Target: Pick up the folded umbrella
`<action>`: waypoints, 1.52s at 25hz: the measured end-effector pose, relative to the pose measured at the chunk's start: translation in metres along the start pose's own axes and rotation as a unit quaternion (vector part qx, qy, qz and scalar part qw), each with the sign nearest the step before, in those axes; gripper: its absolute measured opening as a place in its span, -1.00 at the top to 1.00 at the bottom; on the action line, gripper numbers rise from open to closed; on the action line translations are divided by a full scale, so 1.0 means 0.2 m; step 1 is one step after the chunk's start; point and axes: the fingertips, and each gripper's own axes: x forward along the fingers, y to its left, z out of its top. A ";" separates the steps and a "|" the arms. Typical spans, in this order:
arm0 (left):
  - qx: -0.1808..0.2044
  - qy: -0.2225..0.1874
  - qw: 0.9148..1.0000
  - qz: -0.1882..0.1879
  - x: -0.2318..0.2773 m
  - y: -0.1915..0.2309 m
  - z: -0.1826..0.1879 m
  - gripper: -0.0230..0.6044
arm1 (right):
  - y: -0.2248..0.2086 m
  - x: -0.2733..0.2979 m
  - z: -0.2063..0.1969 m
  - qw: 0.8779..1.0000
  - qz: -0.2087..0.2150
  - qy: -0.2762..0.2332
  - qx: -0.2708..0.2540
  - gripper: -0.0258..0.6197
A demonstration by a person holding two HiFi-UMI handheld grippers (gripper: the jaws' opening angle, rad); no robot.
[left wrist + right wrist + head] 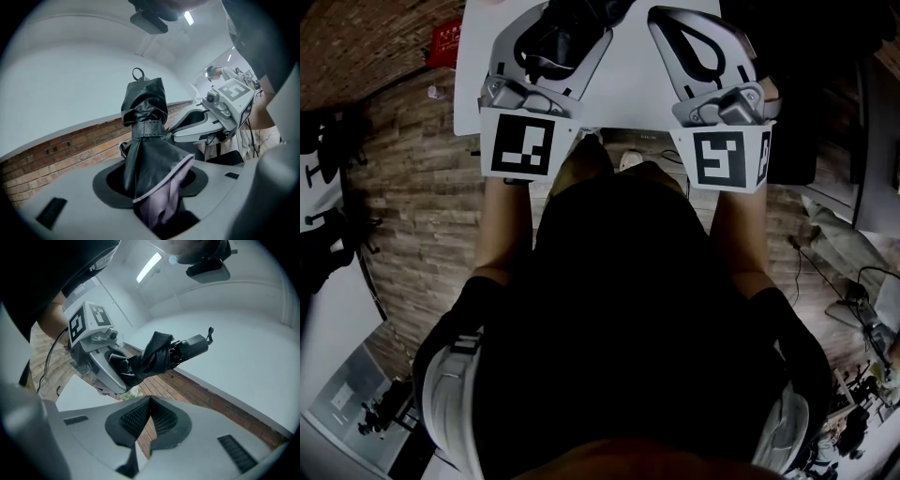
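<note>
The folded black umbrella (pixel 143 105) sticks out between the jaws of my left gripper (pixel 154 187), which is shut on its lower, loosely bunched fabric. A strap binds its middle and a small loop tops its far end. From above, the left gripper (pixel 548 47) carries the umbrella (pixel 567 23) over the white table (pixel 628 89). My right gripper (pixel 149 401) has its pad tips touching and nothing between them. It looks sideways at the left gripper (pixel 101 362) and the umbrella (pixel 161 355). The right gripper (pixel 705 52) hangs beside the left one, apart from the umbrella.
The white table's near edge (pixel 609 129) lies just beyond the person's body. Brick-patterned floor (pixel 412 216) surrounds it. A red item (pixel 445 42) lies on the floor at the table's left corner. Office chairs (pixel 319 159) stand at the left, cables and clutter (pixel 862 300) at the right.
</note>
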 end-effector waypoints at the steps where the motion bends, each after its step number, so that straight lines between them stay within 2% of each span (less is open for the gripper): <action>1: 0.000 -0.002 1.000 0.000 0.00 0.00 0.00 0.21 | 0.00 0.00 0.00 1.000 0.001 -0.003 0.000 0.83; 9: 0.015 -0.013 1.000 -0.002 -0.01 -0.02 0.02 0.21 | -0.01 0.01 0.03 1.000 0.003 -0.019 0.000 0.83; 15: 0.016 -0.022 1.000 -0.003 -0.03 -0.02 0.03 0.21 | 0.01 0.00 0.01 1.000 0.005 -0.001 -0.003 0.83; 22: 0.023 -0.032 0.999 -0.004 -0.05 -0.03 0.03 0.21 | 0.02 0.00 0.04 1.000 0.003 -0.014 0.004 0.83; 32: 0.034 -0.032 0.999 -0.002 -0.07 -0.04 0.01 0.21 | 0.03 0.00 0.03 1.000 0.001 0.000 -0.005 0.83; 38: 0.038 -0.048 0.998 -0.002 -0.07 -0.04 0.03 0.21 | 0.04 0.01 0.02 1.000 0.001 0.002 -0.005 0.83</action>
